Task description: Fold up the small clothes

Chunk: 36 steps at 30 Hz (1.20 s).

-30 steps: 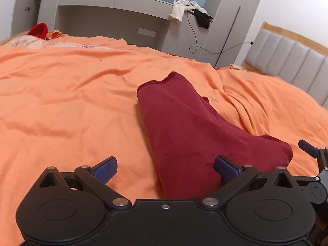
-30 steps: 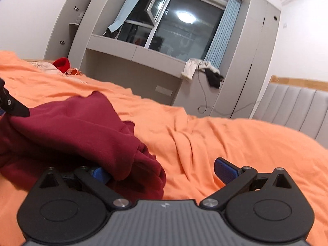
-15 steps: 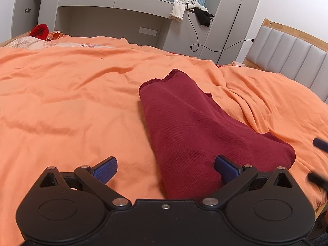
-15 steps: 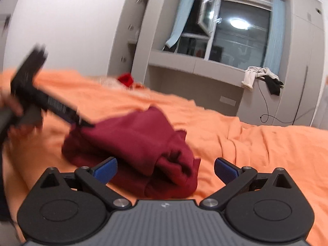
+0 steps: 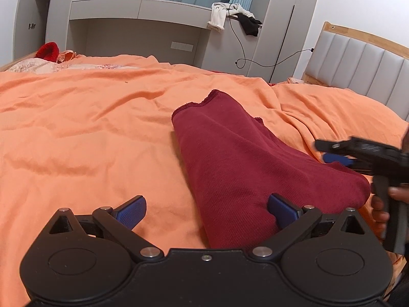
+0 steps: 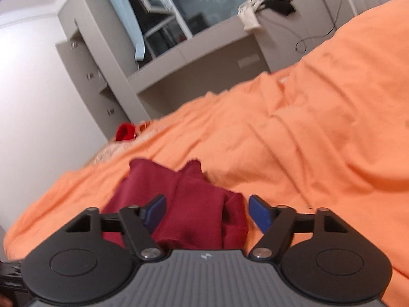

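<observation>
A dark red folded garment [image 5: 245,163] lies on the orange bedsheet [image 5: 89,133], running from the middle toward the near right. My left gripper [image 5: 207,209] is open just above the sheet, its right finger over the garment's near end, holding nothing. My right gripper [image 5: 332,153] shows at the right edge, beside the garment's right end. In the right wrist view the right gripper [image 6: 207,211] is open and tilted, with the garment [image 6: 194,204] bunched between and below its fingers, not gripped.
A grey padded headboard [image 5: 358,58] stands at the right. Grey cabinets with a recessed shelf [image 5: 138,33] stand behind the bed, with clothes [image 5: 230,12] draped on top and a hanging cable. A red item [image 5: 48,50] lies at the far left.
My right gripper has swung round and tilted, coming in close over the garment's right end. My left gripper has stayed open in place. The garment has barely shifted.
</observation>
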Tool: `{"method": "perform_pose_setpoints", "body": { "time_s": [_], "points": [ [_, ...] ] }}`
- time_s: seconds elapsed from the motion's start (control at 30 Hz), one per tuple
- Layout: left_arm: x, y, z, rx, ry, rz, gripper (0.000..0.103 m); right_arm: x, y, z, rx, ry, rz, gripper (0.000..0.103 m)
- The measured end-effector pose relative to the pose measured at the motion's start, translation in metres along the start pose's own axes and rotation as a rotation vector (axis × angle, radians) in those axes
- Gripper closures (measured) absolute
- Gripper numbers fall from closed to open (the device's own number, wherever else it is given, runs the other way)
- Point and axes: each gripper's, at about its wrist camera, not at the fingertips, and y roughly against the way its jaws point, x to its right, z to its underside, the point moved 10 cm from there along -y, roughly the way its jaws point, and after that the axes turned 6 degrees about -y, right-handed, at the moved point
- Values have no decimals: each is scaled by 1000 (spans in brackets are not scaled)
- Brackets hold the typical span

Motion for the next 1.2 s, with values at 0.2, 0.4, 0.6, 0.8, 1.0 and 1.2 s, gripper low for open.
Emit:
{"method": "perform_pose_setpoints", "body": {
  "time_s": [0.2,0.4,0.6,0.8,1.0,1.2],
  "points": [
    [1,2,0,10,-13,0,1,5,-18,18,-62,-12,29,67],
    [1,5,0,12,-19,11,3,-2,13,14,9,10,30,96],
    [2,6,0,8,-34,21,3,5,26,22,4,14,85,97],
    [4,3,2,-8,-54,12,3,12,22,30,-14,-8,97,97],
    [5,3,3,-7,-60,7,3,-1,40,26,30,-6,73,51],
    [7,3,3,-5,-61,5,3,-23,58,32,27,27,-2,30]
  ]
}}
